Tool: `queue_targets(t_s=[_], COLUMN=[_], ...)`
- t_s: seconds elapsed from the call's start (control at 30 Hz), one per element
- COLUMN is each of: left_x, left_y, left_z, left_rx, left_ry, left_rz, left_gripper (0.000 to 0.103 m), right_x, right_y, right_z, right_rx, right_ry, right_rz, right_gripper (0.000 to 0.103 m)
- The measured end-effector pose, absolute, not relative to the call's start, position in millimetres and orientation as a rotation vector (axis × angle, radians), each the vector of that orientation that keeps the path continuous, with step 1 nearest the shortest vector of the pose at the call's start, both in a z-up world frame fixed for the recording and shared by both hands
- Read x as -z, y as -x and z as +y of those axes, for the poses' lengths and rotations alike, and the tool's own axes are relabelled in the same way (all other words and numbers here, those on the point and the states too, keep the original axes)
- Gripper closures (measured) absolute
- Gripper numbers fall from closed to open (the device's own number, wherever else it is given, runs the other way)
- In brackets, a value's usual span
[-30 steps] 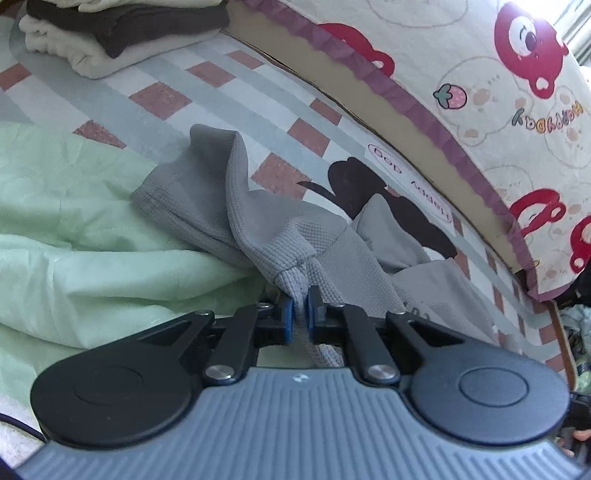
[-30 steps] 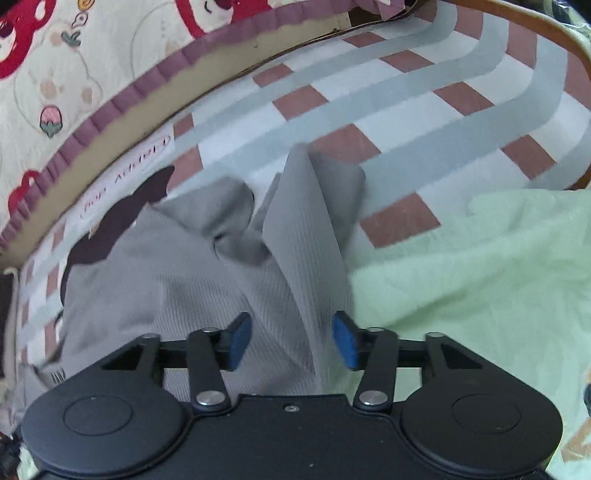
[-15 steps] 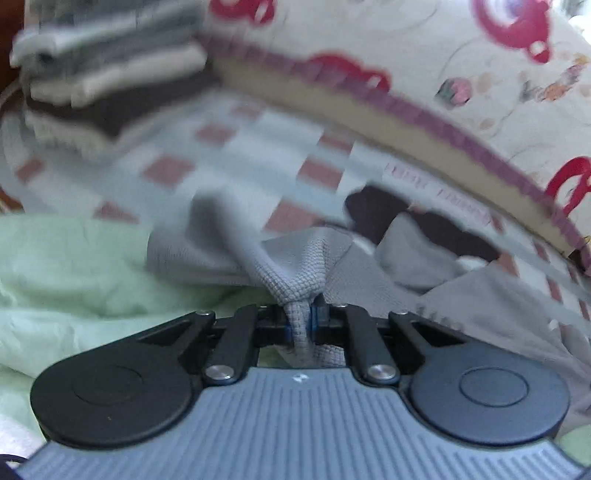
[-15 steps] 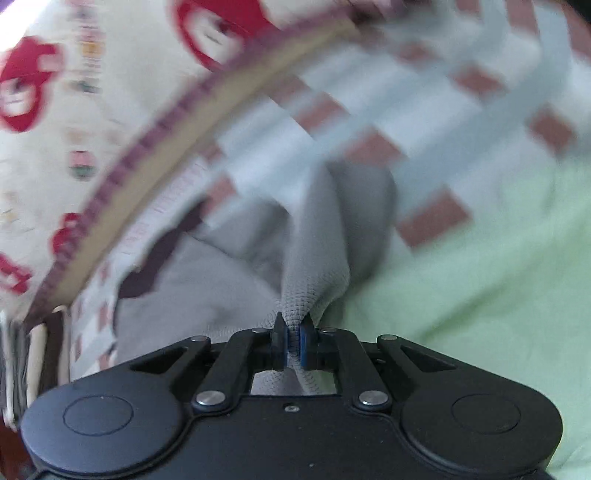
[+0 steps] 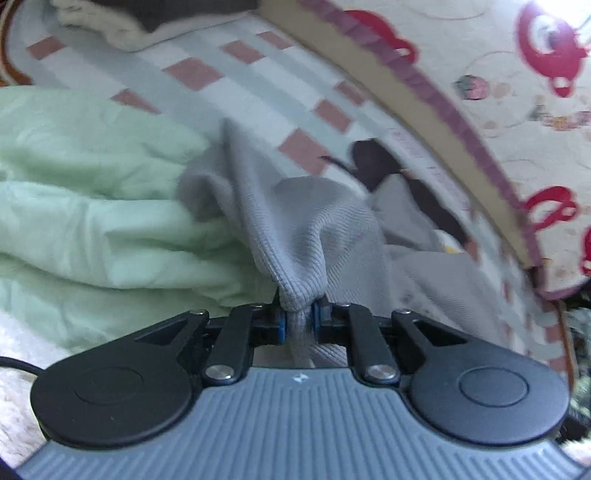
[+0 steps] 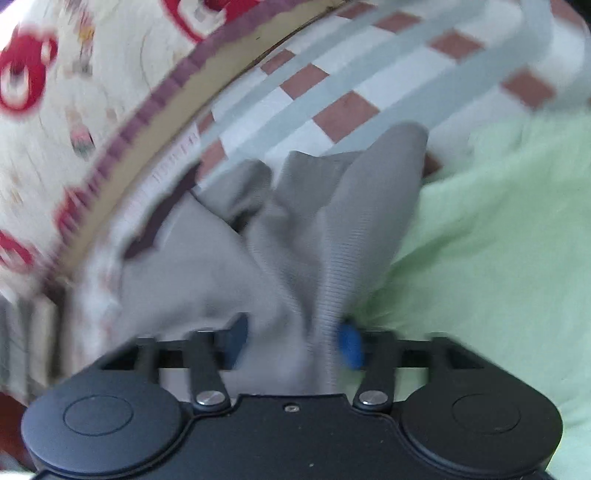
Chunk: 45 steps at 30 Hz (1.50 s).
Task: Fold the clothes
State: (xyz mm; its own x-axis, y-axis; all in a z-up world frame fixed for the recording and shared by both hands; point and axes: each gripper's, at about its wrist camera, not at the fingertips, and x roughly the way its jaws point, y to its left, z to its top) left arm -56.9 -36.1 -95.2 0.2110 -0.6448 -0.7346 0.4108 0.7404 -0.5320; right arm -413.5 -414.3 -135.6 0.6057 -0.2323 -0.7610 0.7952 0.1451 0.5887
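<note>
I work over a bed (image 5: 258, 85) covered with a sheet of grey stripes and red-brown squares, and along its far side stands a cream pillow or cushion (image 5: 480, 74) with red bear pictures and a purple border. A large pale green blanket (image 5: 92, 206) lies crumpled on the near part of the bed, and at the top of the left view I see the bottom of a stack of folded clothes (image 5: 122, 26). The thing of the task is a grey knit garment (image 5: 306, 229), and it lies bunched on the sheet between the green blanket and the cushion, partly over a dark print on the sheet. My left tongs (image 5: 297, 319) are almost closed and they pinch a gathered fold of this garment between the blue pads, so the cloth rises like a small tent from the pinch. My right tongs (image 6: 293, 343) are opening now; the grey cloth (image 6: 295, 258) passes between the pads, but it looks that they do not press on it, although the picture is blurred here. I judge that the step in hand is the arranging of the garment before the first real fold, because it is not yet flat. For the next move I think the right tongs must find a better place on the edge and close there, and then both hands pull apart to spread the cloth flat on the sheet, away from the blanket.
</note>
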Motion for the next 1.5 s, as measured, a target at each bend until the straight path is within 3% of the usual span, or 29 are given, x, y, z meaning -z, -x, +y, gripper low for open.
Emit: queue_targets(t_s=[0.17, 0.27, 0.33, 0.37, 0.4, 0.43, 0.57, 0.73, 0.77, 0.83, 0.87, 0.9, 0.93, 0.97, 1.03, 1.07, 1.1, 1.3, 1.5], left_x=[95, 99, 91, 83, 76, 70, 73, 97, 99, 105, 110, 114, 119, 123, 125, 119, 113, 67, 86], left_y=[62, 64, 70, 74, 78, 80, 77, 75, 76, 76, 74, 72, 70, 69, 70, 73, 76, 88, 61], left_z=[-34, -36, -36, -34, -31, -29, -25, -45, -48, -54, -56, -58, -60, -61, -61, -58, -56, -34, -50], left_rx=[0.770, 0.754, 0.800, 0.827, 0.847, 0.855, 0.858, 0.863, 0.864, 0.859, 0.848, 0.838, 0.819, 0.799, 0.777, 0.782, 0.787, 0.764, 0.755], left_ry=[0.270, 0.242, 0.197, 0.182, 0.177, 0.172, 0.201, 0.161, 0.143, 0.134, 0.143, 0.152, 0.156, 0.153, 0.140, 0.133, 0.126, 0.118, 0.142], left_rz=[1.161, 1.174, 1.131, 1.092, 1.058, 1.039, 1.049, 1.123, 1.126, 1.136, 1.144, 1.153, 1.161, 1.169, 1.161, 1.132, 1.102, 0.955, 1.072], left_gripper=[0.092, 0.092, 0.098, 0.098, 0.098, 0.098, 0.098, 0.092, 0.090, 0.074, 0.072, 0.070, 0.068, 0.067, 0.080, 0.091, 0.100, 0.100, 0.100], right_x=[147, 164, 157, 152, 148, 143, 110, 126, 131, 144, 152, 163, 175, 188, 194, 187, 177, 123, 166], right_y=[416, 415, 416, 417, 418, 418, 425, 429, 430, 432, 431, 430, 428, 424, 421, 421, 422, 440, 423], right_z=[-422, -433, -438, -440, -442, -444, -434, -431, -431, -429, -427, -426, -425, -424, -416, -413, -410, -389, -399], right_rx=[0.833, 0.861, 0.846, 0.837, 0.827, 0.817, 0.792, 0.797, 0.798, 0.800, 0.803, 0.807, 0.811, 0.814, 0.799, 0.749, 0.685, 0.382, 0.542], right_ry=[-1.254, -1.315, -1.262, -1.229, -1.196, -1.163, -0.966, -1.016, -1.035, -1.089, -1.123, -1.159, -1.184, -1.205, -1.169, -1.145, -1.120, -1.016, -1.157], right_rz=[0.534, 0.551, 0.521, 0.502, 0.484, 0.465, 0.420, 0.521, 0.535, 0.531, 0.538, 0.553, 0.582, 0.616, 0.608, 0.582, 0.551, 0.482, 0.570], right_gripper=[0.038, 0.033, 0.037, 0.057, 0.091, 0.096, 0.099, 0.090, 0.083, 0.057, 0.039, 0.029, 0.029, 0.031, 0.064, 0.094, 0.094, 0.094, 0.094])
